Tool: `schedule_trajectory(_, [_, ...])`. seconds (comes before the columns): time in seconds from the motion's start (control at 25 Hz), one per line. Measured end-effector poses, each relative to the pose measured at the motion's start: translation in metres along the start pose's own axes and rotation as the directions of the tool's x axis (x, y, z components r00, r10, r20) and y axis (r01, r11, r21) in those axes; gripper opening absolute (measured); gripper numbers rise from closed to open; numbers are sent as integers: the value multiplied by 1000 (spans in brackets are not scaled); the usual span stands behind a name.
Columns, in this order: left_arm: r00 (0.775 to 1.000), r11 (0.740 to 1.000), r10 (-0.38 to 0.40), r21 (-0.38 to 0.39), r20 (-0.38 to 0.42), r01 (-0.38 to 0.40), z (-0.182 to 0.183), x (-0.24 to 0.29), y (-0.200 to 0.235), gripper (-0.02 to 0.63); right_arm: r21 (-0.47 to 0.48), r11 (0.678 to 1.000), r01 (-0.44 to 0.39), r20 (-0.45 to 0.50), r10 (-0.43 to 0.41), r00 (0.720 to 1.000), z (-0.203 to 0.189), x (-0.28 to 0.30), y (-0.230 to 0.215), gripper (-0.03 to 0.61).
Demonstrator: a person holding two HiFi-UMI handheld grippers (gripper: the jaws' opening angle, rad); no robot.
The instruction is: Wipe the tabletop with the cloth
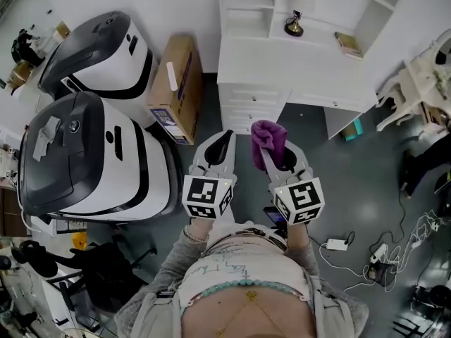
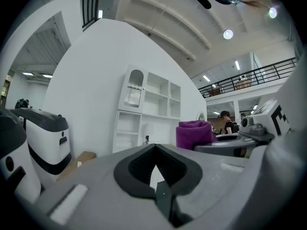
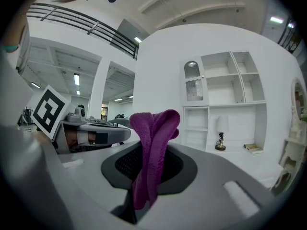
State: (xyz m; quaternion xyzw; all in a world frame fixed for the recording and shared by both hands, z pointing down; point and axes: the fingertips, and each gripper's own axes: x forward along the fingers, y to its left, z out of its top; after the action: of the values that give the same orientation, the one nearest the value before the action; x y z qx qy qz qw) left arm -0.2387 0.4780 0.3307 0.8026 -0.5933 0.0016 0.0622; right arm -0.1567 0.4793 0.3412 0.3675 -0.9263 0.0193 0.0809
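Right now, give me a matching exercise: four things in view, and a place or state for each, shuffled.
1 cloth
2 left gripper
3 cardboard box
4 book

A on the white desk
B shut, empty
C clamped in the right gripper
D on the floor, left of the desk

Pairs: 1-C, 2-B, 3-D, 4-A

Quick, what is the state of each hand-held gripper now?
Left hand-held gripper: closed, empty.
Right hand-held gripper: closed on the cloth.
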Motion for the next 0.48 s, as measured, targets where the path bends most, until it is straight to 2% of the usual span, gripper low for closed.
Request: schedule_trajectory(0.48, [998,998,-55,-9,-29,55,7,59,72,0,-2,999,35,-8,-35,999,16,93,-9,87])
